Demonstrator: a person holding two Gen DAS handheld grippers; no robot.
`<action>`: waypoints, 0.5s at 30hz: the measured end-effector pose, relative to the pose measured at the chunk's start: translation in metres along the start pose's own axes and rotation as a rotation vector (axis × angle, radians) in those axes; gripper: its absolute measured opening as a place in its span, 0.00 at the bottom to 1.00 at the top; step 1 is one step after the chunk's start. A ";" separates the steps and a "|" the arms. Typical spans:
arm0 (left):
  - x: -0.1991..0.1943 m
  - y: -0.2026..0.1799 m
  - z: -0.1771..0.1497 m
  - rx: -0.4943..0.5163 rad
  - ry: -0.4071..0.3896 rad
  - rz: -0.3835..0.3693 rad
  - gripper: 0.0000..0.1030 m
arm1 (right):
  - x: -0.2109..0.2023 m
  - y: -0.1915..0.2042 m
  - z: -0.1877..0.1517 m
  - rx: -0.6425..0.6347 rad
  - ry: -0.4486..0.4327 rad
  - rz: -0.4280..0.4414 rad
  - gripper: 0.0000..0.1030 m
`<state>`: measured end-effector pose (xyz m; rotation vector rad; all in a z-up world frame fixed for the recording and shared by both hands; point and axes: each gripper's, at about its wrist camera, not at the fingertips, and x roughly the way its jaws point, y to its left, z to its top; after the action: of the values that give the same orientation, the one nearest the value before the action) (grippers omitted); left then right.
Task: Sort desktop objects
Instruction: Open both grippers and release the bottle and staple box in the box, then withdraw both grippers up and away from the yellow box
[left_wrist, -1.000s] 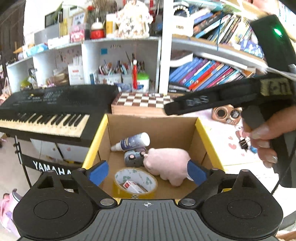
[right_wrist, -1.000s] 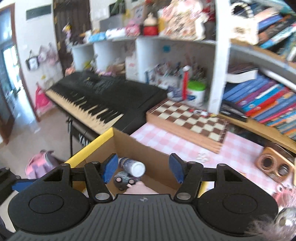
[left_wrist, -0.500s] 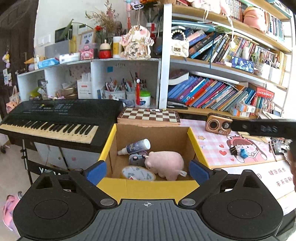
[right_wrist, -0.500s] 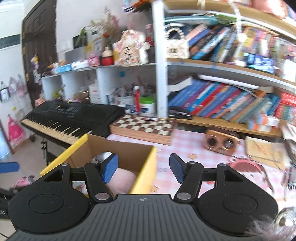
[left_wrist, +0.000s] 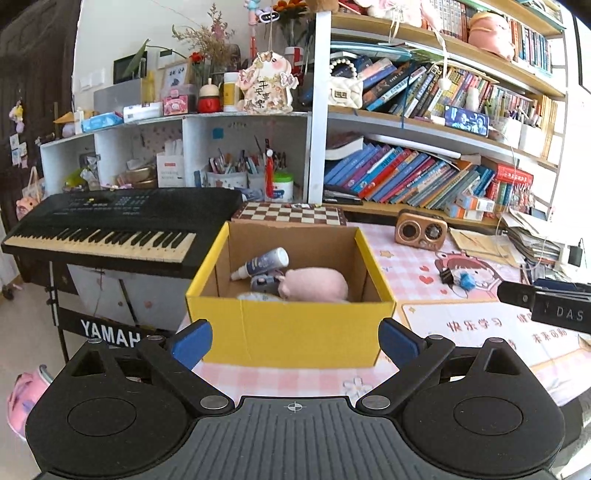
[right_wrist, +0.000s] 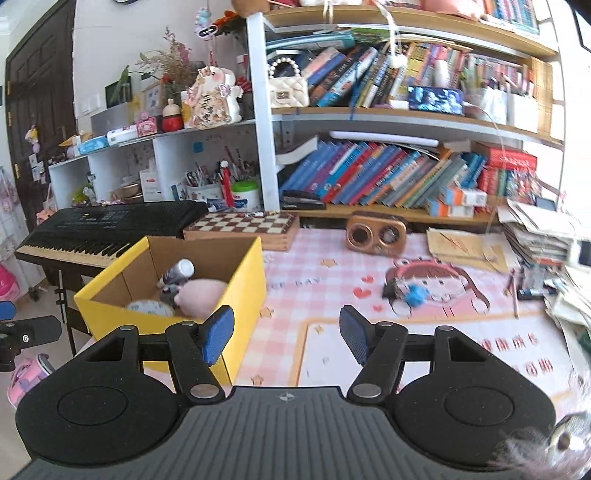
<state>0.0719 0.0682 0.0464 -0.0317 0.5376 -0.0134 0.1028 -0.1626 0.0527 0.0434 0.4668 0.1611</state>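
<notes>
Both grippers I carry hang above the near edge of the desk, empty. My left gripper (left_wrist: 294, 341) has its blue-padded jaws spread wide, nothing between them; through the gap I see the front wall of the yellow cardboard box (left_wrist: 291, 328), which sits at the left end of the pink checked desk mat (left_wrist: 406, 269). My right gripper (right_wrist: 286, 334) stands part-open, jaws apart with only bare mat showing between the pads.

Inside the box: a pink plush toy (left_wrist: 314, 284) lying on its side, a white tube with a dark blue label (left_wrist: 260, 263) leaning against the back left, a small grey gadget (left_wrist: 264, 283) wedged between tube and plush, and a roll of tape (right_wrist: 150, 308) near the front wall, mostly hidden in the left view.

Still out on the mat: a black binder clip (right_wrist: 392, 290) touching a small blue fuzzy object (right_wrist: 416, 294), well to the right of the box. Behind them a brown retro-style radio (right_wrist: 376, 232) stands upright; a wooden chessboard case (right_wrist: 242, 226) lies just behind the box. Loose pens (right_wrist: 517, 284) and stacked papers (right_wrist: 535, 232) crowd the right end. A black keyboard (left_wrist: 110, 221) sits left of the desk.
</notes>
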 end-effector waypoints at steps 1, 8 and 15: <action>-0.002 0.000 -0.003 -0.002 0.002 0.001 0.95 | -0.004 0.001 -0.005 0.001 -0.002 -0.006 0.59; -0.013 -0.002 -0.018 -0.008 0.013 0.006 0.95 | -0.024 0.005 -0.038 0.036 0.028 -0.023 0.60; -0.016 -0.003 -0.033 -0.015 0.036 0.013 0.95 | -0.033 0.013 -0.060 0.024 0.061 -0.038 0.60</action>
<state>0.0412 0.0645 0.0263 -0.0429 0.5743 0.0031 0.0446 -0.1547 0.0153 0.0537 0.5306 0.1200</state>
